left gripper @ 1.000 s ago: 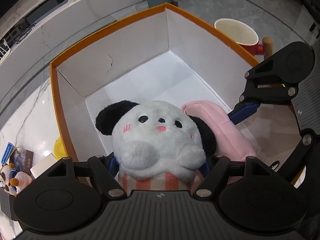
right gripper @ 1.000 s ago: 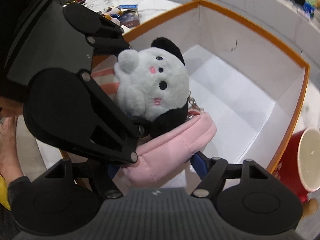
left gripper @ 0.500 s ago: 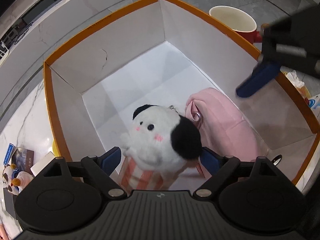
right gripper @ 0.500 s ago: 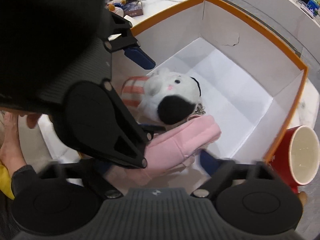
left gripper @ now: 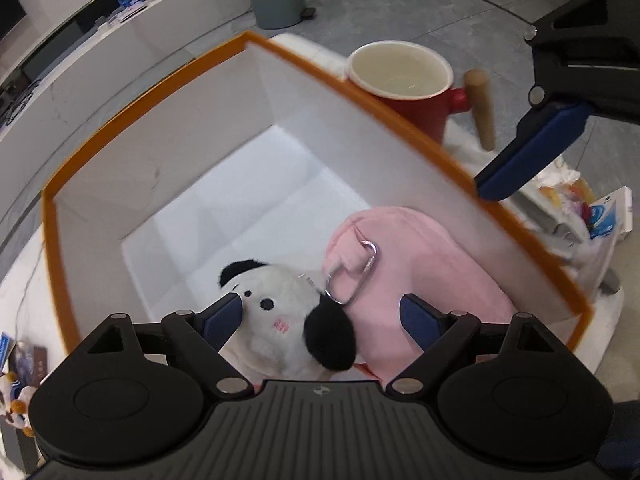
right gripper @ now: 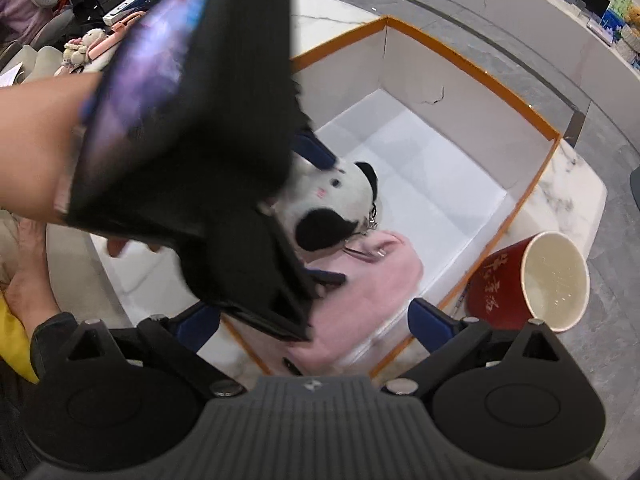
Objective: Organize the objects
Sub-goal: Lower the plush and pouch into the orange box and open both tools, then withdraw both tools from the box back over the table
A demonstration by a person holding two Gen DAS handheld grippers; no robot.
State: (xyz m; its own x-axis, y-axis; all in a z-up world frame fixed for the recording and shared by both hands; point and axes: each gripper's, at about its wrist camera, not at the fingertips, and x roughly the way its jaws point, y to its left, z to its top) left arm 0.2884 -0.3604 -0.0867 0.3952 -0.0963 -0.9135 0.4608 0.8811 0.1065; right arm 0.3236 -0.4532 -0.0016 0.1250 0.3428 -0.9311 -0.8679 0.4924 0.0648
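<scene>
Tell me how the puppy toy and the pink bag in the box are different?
The puppy toy is fluffy, white with black ears; the pink bag is smooth and one colour. The puppy toy has a face; the pink bag has none. The pink bag looks bigger. Both lie inside the orange-edged box, joined by a metal clip.

Plush toy and pouch lying inside the box

A white plush dog with black ears (left gripper: 280, 316) is lying beside a soft pink fabric pouch (left gripper: 420, 264), joined by a silver carabiner clip (left gripper: 360, 272), in the orange-rimmed white cardboard box (left gripper: 160, 152).
</scene>
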